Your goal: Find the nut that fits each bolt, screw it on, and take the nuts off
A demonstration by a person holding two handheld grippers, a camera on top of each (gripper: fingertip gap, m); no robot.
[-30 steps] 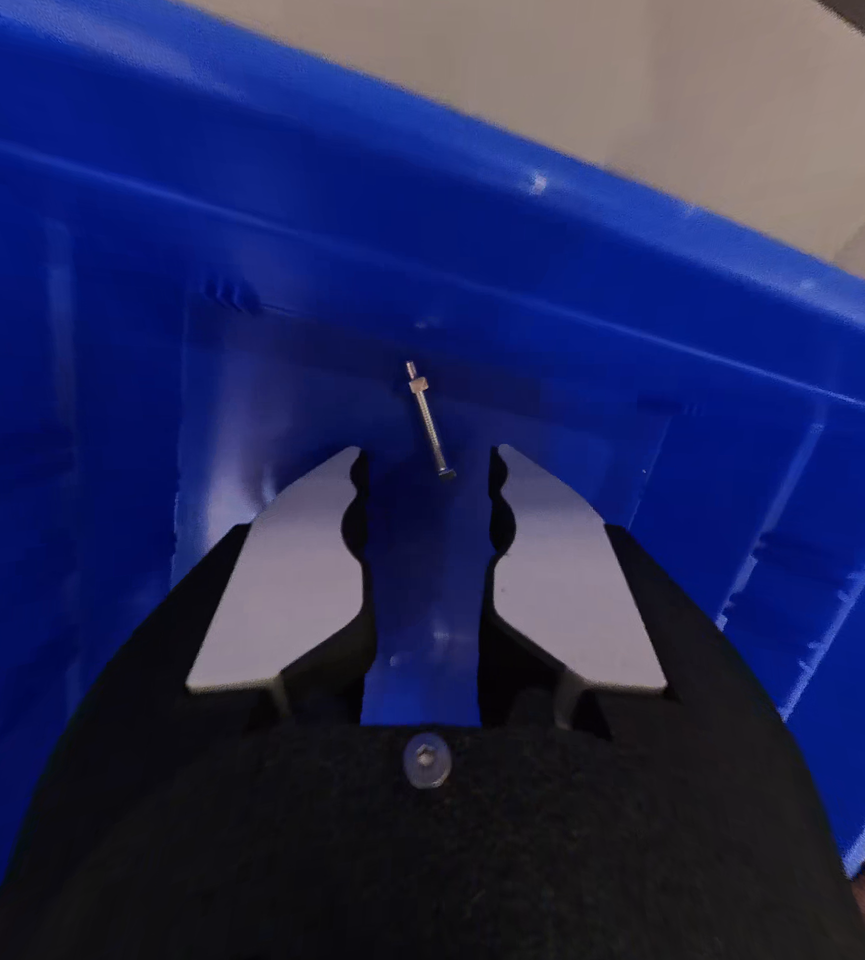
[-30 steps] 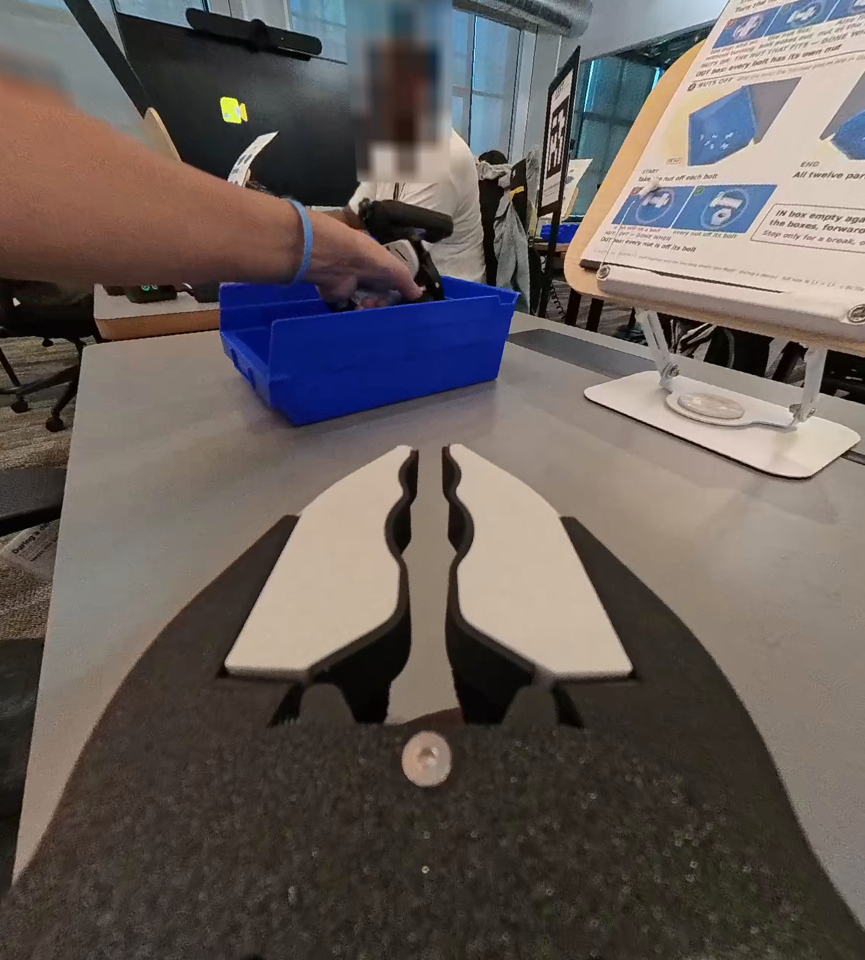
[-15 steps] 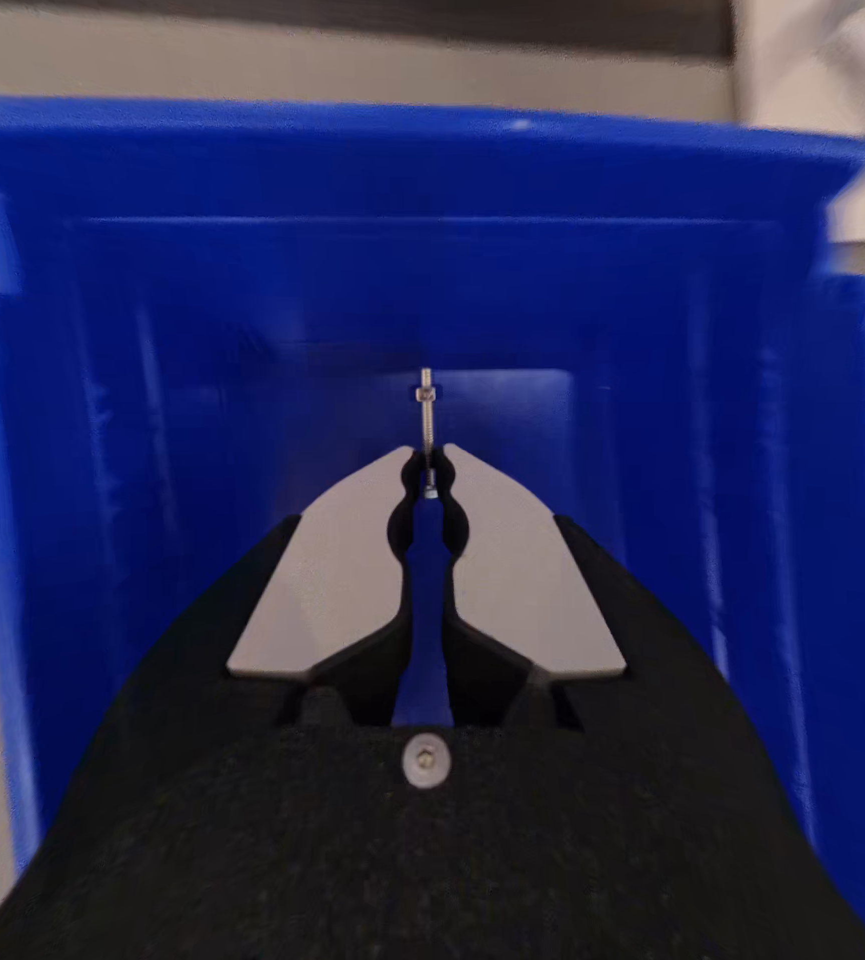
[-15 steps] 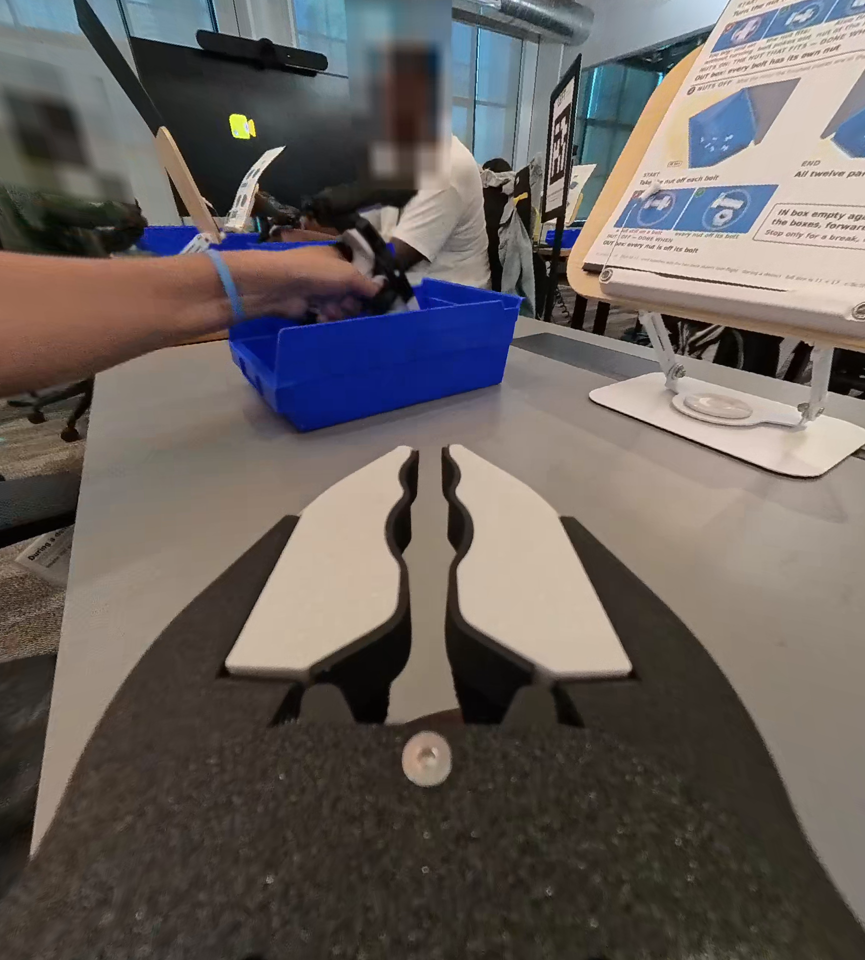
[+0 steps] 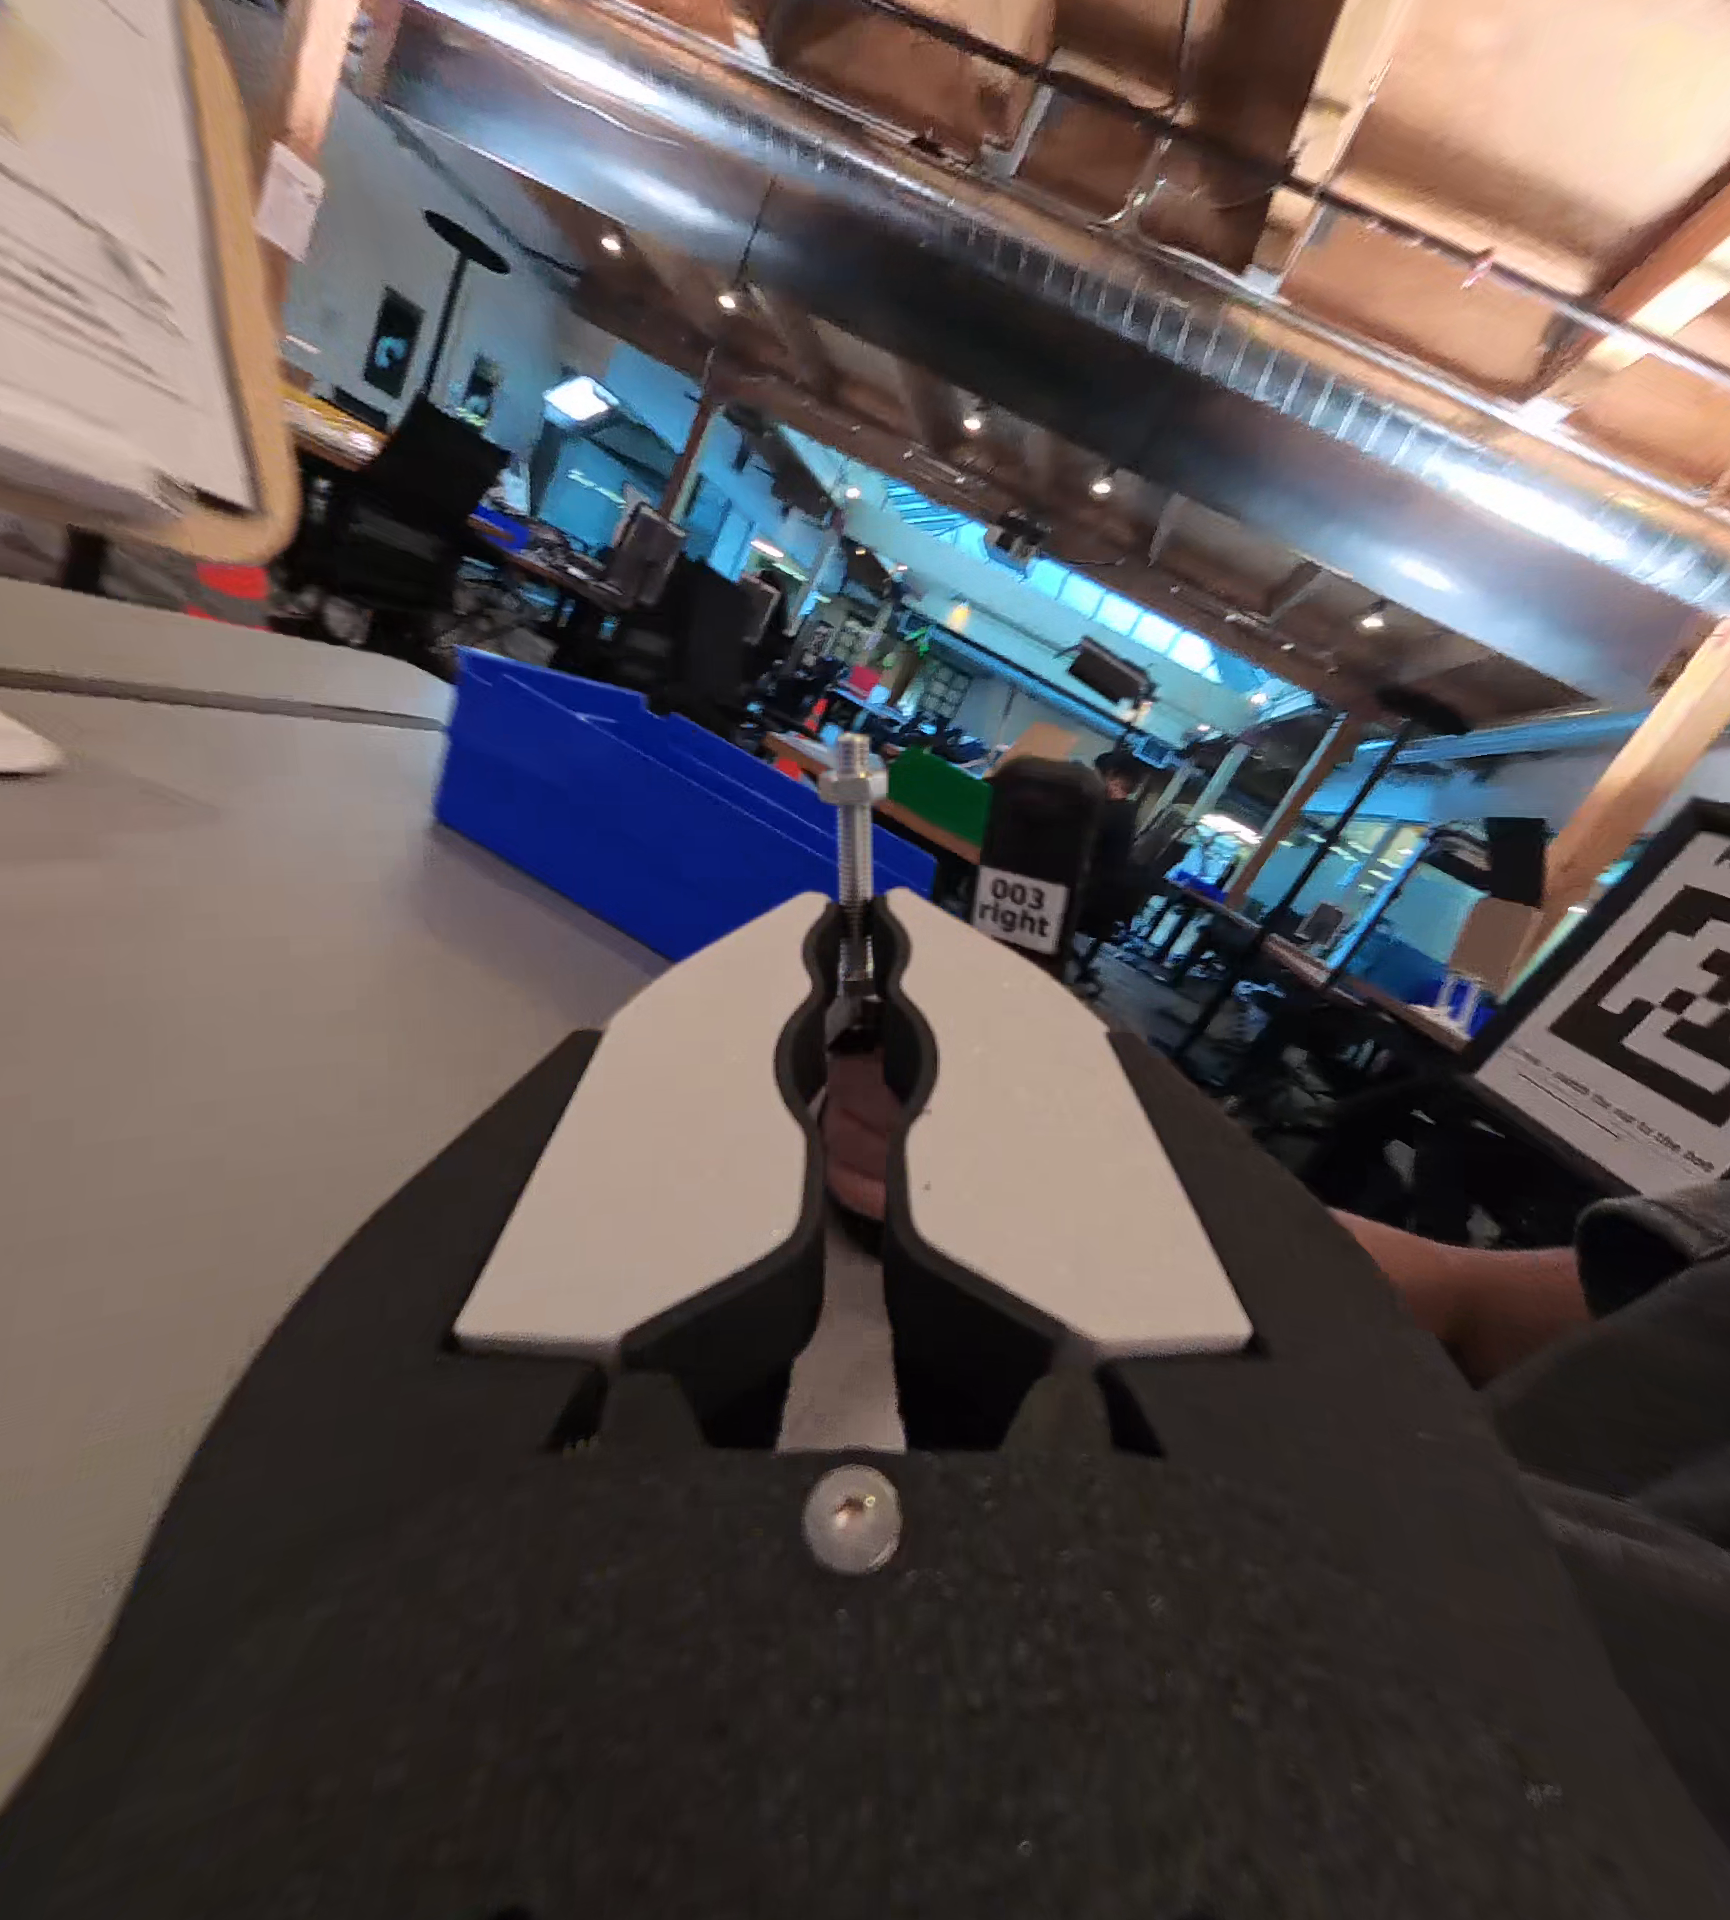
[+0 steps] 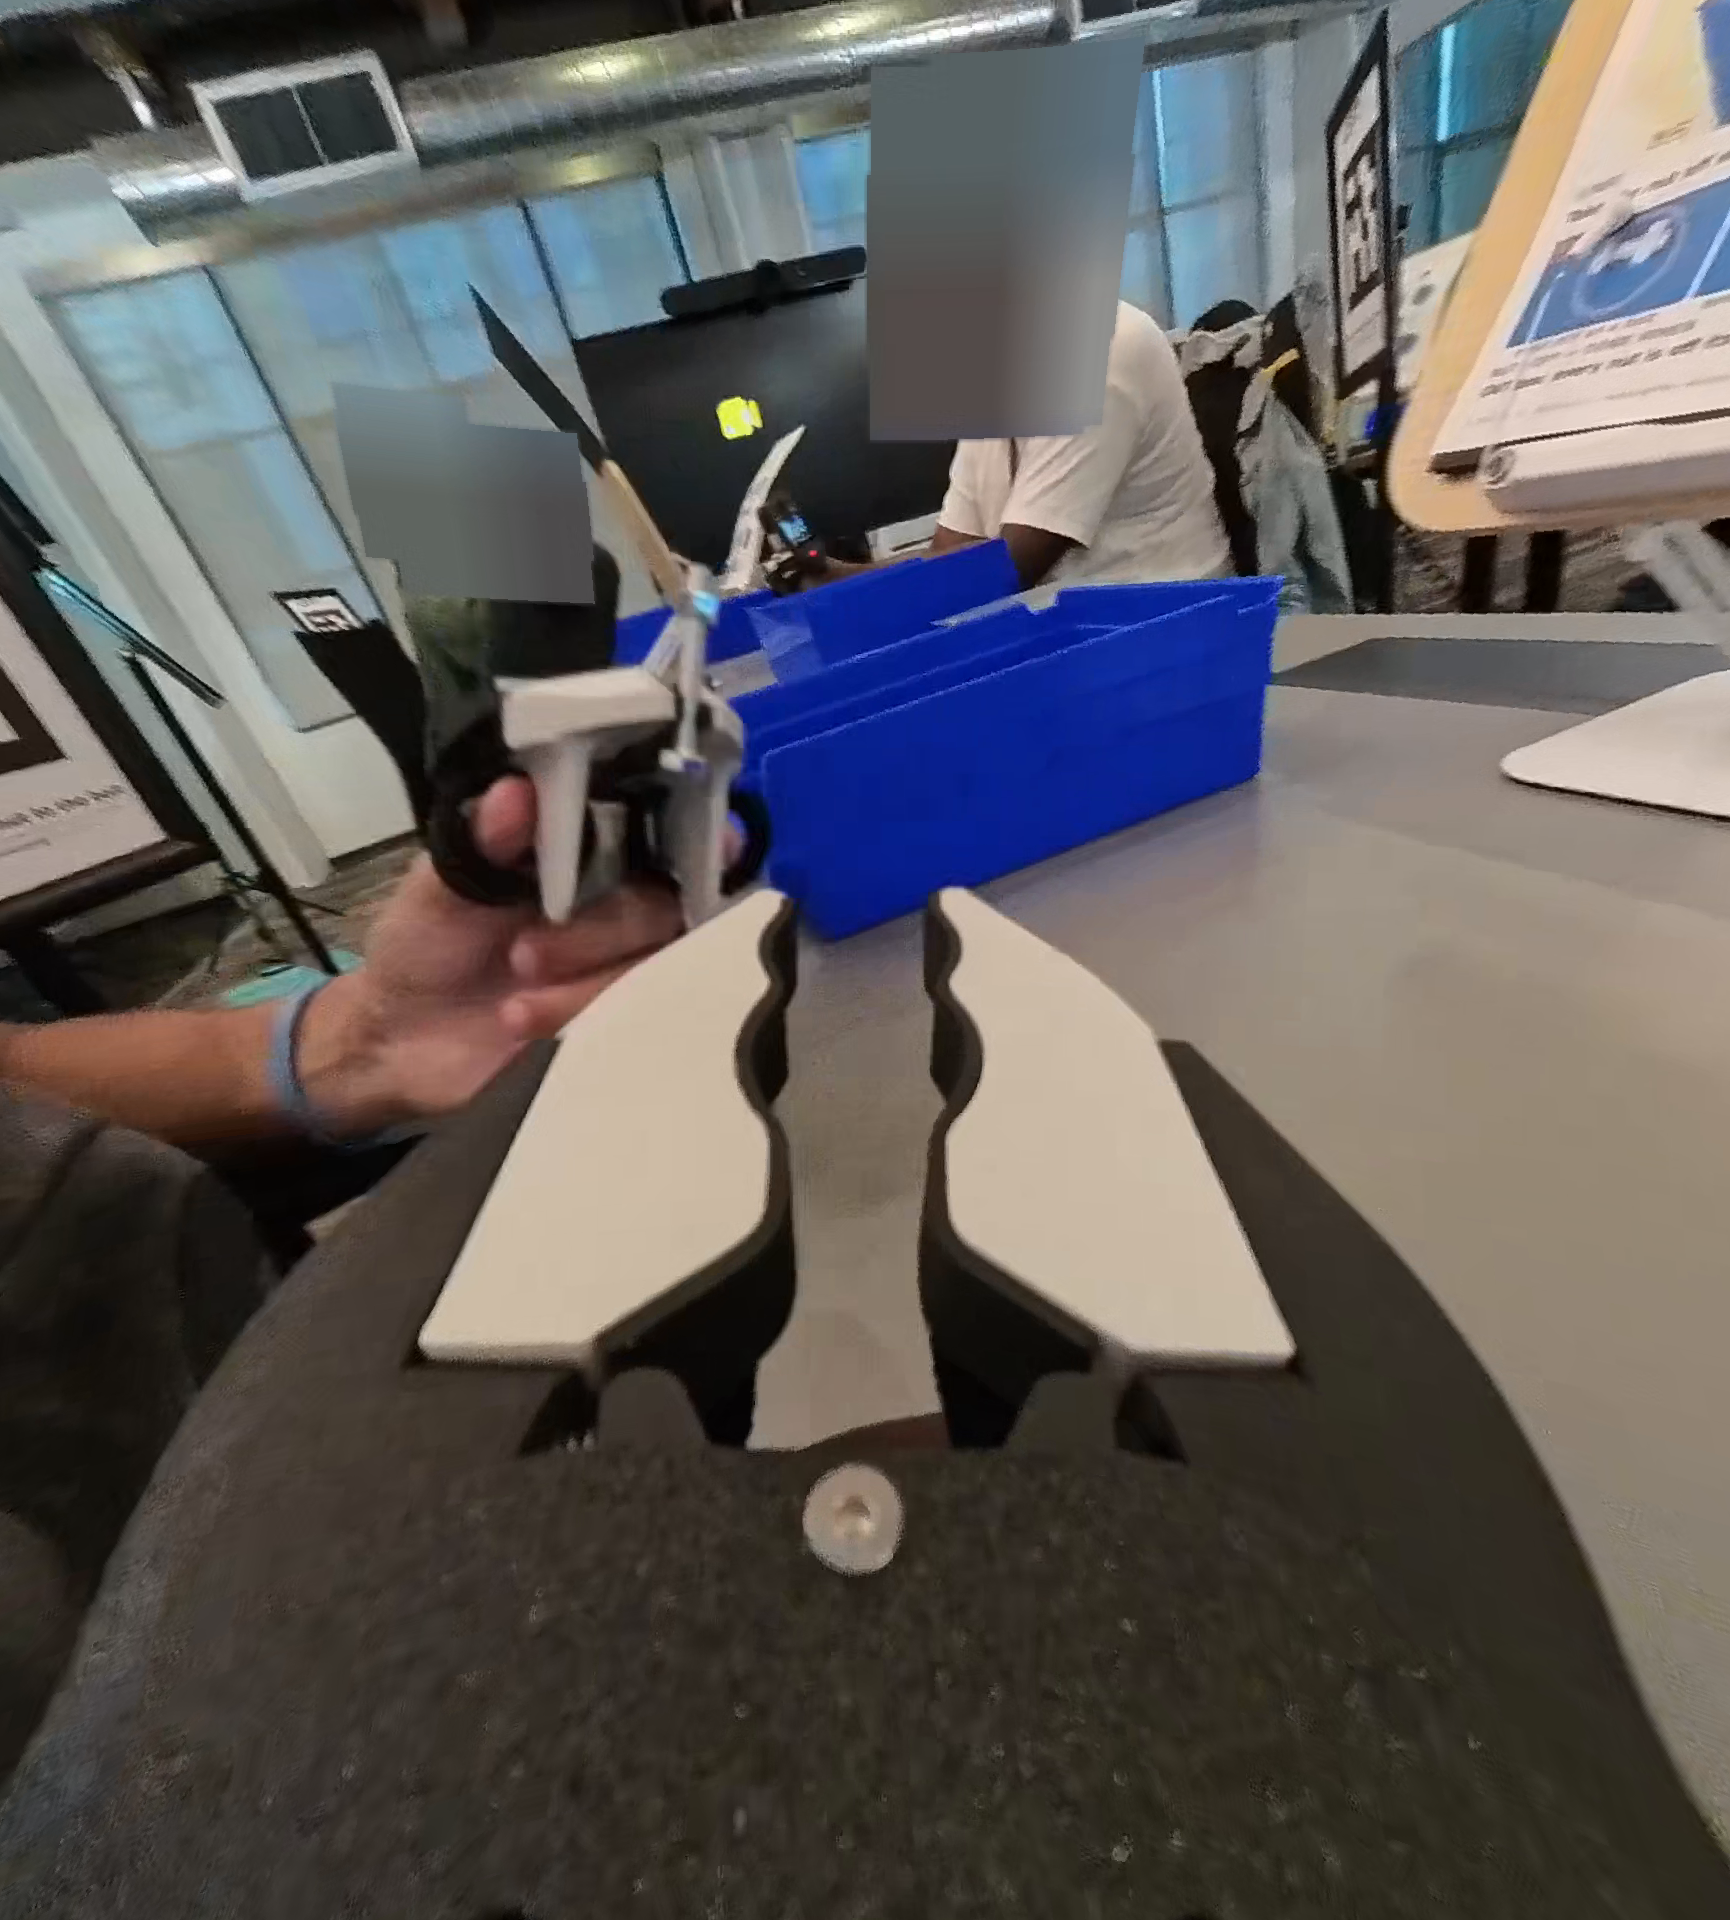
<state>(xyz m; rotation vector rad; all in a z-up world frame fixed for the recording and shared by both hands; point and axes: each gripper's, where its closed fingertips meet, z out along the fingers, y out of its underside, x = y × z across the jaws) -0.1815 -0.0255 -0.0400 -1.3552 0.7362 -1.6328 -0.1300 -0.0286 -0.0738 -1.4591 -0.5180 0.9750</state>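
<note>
My left gripper (image 5: 856, 914) is shut on the lower shank of a thin silver bolt (image 5: 853, 847). The bolt stands up out of the fingertips with a small nut (image 5: 850, 788) threaded near its top end. It is held in the air above the grey table (image 5: 165, 987). My right gripper (image 6: 861, 914) is open and empty, low over the table. In the right wrist view the left gripper (image 6: 632, 769) shows just left of my right fingertips, held in a hand, with the bolt (image 6: 686, 665) blurred. The right gripper's black body (image 5: 1032, 862) shows behind the bolt.
A blue bin (image 6: 1006, 748) stands on the table beyond both grippers; it also shows in the left wrist view (image 5: 653, 821). A white document stand (image 6: 1671, 758) with an instruction sheet is at the right. A marker board (image 5: 1671, 997) stands beside the table. A person sits at a far table. The gap from one gripper's tips to the other's is roughly 8 centimetres.
My left gripper shut on the bolt inside the blue bin, lifted it out and swung it toward the right gripper. The right gripper's jaws opened wider and it turned toward the left hand.
</note>
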